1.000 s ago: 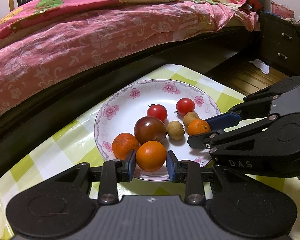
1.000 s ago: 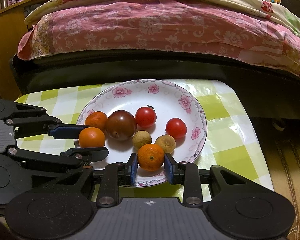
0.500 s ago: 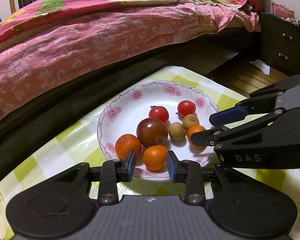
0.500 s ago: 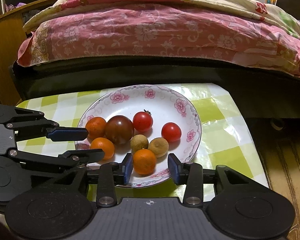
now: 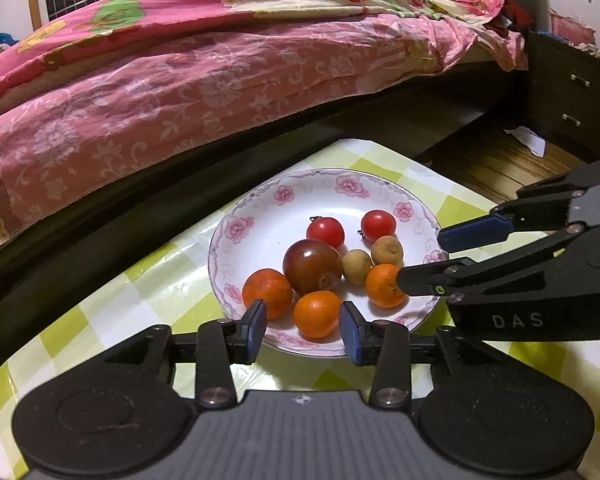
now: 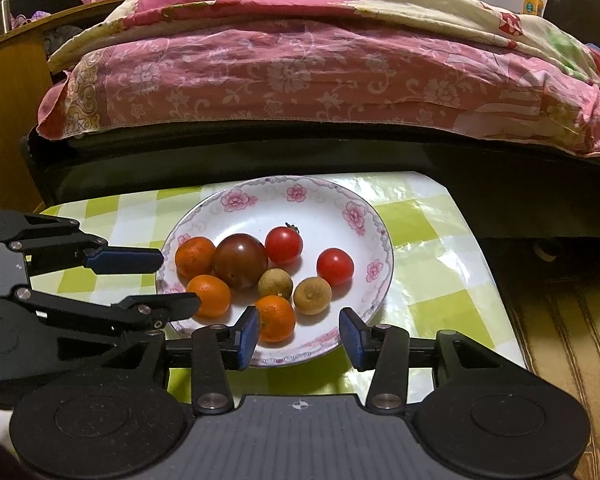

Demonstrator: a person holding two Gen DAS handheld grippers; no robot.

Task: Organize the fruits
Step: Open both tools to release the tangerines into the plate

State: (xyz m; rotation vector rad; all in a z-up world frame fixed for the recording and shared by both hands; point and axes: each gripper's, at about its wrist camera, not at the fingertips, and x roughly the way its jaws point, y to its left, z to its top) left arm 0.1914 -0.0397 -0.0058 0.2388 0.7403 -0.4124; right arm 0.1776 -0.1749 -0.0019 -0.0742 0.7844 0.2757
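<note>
Holding seven fruits, flowered plate on table

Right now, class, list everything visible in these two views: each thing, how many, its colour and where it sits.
plate: 1, white with pink flowers, on the table.
oranges: 3, orange, near and left parts of the plate.
dark tomato: 1, brownish red, between the oranges.
red tomatoes: 2, red, far side of the fruit group.
longans: 2, tan, side by side mid-plate.
table: 1, green and white checks, beside the bed.
bed: 1, pink floral cover, behind the table.
left gripper: 1, black with blue pads, open around an orange.
right gripper: 1, same, open at the plate's near rim.
</note>
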